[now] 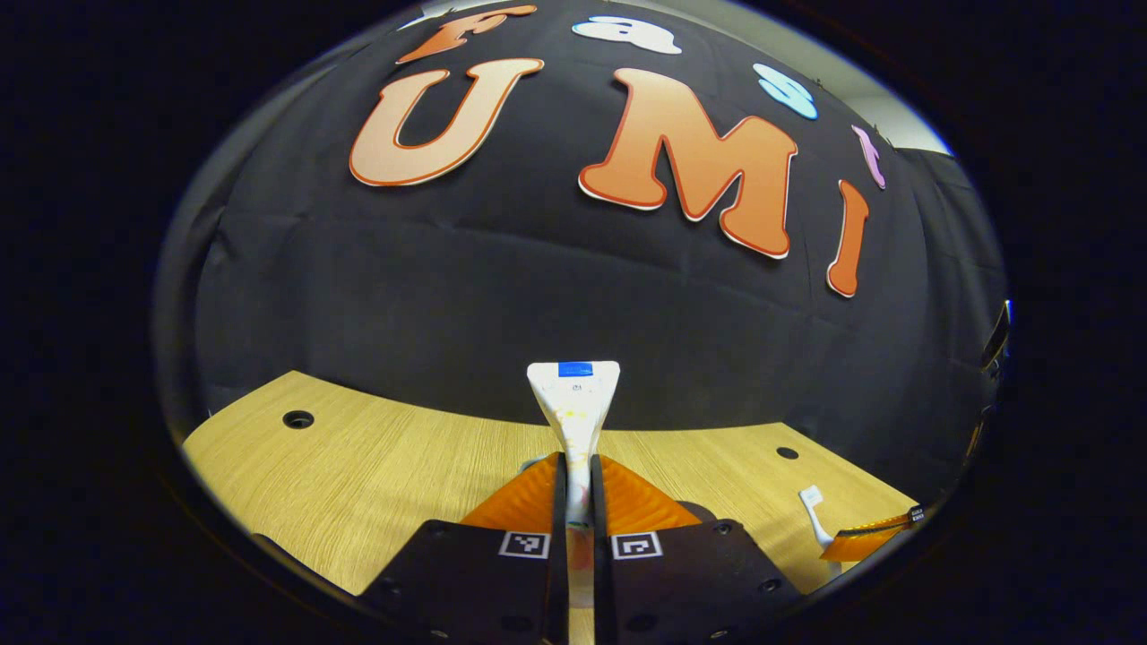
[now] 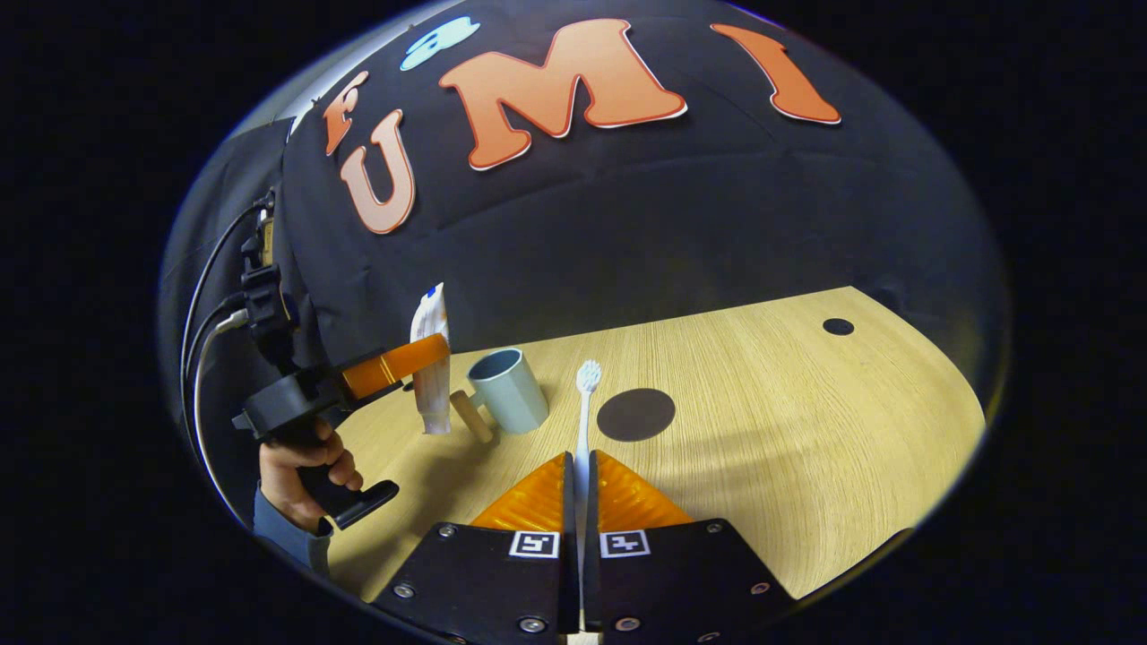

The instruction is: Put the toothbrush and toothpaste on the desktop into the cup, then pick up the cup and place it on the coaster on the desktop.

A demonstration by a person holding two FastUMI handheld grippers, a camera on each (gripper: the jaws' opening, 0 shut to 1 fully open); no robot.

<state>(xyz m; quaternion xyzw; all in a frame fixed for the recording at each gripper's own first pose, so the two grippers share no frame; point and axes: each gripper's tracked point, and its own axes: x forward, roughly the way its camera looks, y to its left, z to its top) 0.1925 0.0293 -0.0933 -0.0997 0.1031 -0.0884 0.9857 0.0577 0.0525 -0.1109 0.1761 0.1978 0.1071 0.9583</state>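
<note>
My left gripper is shut on a white toothpaste tube, which stands upright with its flat crimped end on top. In the right gripper view the same left gripper holds the tube just left of the pale blue cup, above the table. The cup stands upright with its wooden handle toward the left. My right gripper is shut on a white toothbrush, bristles pointing forward, between the cup and the dark round coaster. The toothbrush head shows at the lower right of the left gripper view.
The wooden table has round cable holes near its far edge, and one hole at the far left. A person's hand grips the left gripper's handle, with cables running up behind it. Black cloth walls the back.
</note>
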